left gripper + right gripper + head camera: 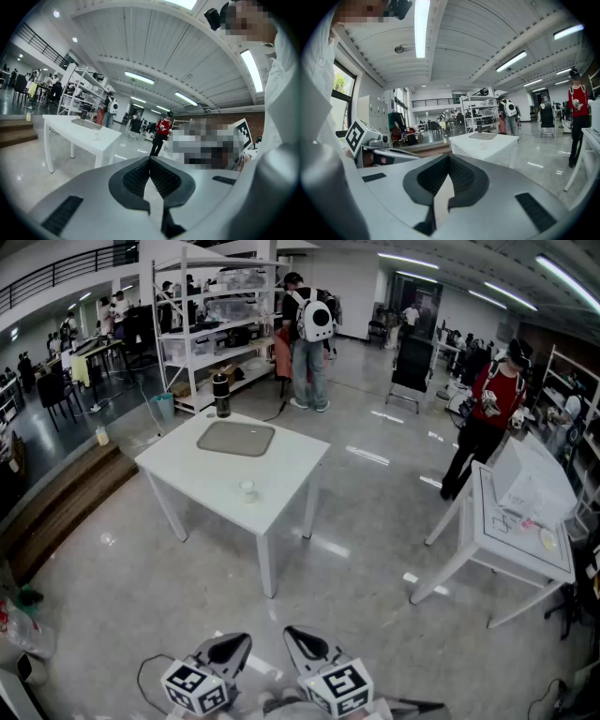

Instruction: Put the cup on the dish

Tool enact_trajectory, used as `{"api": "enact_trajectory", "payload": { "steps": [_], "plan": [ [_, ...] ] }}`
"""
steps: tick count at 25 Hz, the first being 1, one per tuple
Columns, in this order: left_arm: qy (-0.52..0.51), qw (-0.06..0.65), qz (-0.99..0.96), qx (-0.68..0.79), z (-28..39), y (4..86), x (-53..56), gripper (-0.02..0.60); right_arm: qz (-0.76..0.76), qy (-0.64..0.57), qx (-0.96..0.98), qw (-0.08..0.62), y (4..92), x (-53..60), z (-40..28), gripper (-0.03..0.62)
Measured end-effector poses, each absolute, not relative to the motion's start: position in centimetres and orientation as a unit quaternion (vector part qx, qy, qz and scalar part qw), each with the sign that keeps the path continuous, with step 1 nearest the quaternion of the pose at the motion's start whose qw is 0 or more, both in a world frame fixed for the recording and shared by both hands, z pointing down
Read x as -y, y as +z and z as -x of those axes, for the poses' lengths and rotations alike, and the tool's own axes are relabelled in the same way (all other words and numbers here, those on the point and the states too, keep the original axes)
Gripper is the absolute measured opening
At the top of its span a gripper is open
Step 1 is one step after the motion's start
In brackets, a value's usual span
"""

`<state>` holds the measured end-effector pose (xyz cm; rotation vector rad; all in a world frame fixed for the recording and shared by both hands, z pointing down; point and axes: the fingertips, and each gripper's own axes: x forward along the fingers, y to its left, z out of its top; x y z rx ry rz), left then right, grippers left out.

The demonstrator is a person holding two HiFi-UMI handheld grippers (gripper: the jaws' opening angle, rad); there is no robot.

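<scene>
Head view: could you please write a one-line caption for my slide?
Shut, empty left gripper and right gripper face a distant white table where the cup stands apart from the dish.

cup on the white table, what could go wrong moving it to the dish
The cup is small, clear and pale against the white table, so a grip could miss or tip it. The left gripper and right gripper are shut and must open first. The black bottle by the dish could get knocked.
</scene>
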<state>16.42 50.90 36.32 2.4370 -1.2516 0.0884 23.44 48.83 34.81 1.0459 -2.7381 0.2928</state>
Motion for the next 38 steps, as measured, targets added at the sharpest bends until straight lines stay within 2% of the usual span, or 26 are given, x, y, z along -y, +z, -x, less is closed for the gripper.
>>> {"api": "enact_trajectory", "payload": {
  "steps": [11, 15, 21, 32, 38],
  "plan": [
    [0.039, 0.203, -0.875, 0.437, -17.1, 36.6, -50.6, 0.008, -0.332, 0.095, 0.934, 0.089, 35.5, -49.0, -21.7, 0.012],
    [0.038, 0.207, -0.873, 0.44, -17.2, 37.0, -50.7, 0.008, -0.33, 0.098, 0.933, 0.106, 35.4, -49.1, -21.9, 0.012],
    [0.036, 0.208, -0.872, 0.442, -17.3, 37.1, -50.0, 0.008, -0.326, 0.102, 0.937, 0.076, 35.5, -48.4, -22.0, 0.014],
    [0.042, 0.218, -0.871, 0.437, -20.6, 38.9, -46.4, 0.008, -0.315, 0.087, 0.941, 0.091, 36.1, -45.0, -24.1, 0.014],
    [0.042, 0.223, -0.872, 0.434, -19.9, 39.6, -42.7, 0.008, -0.333, 0.103, 0.933, 0.087, 37.1, -41.5, -24.2, 0.014]
  ]
}}
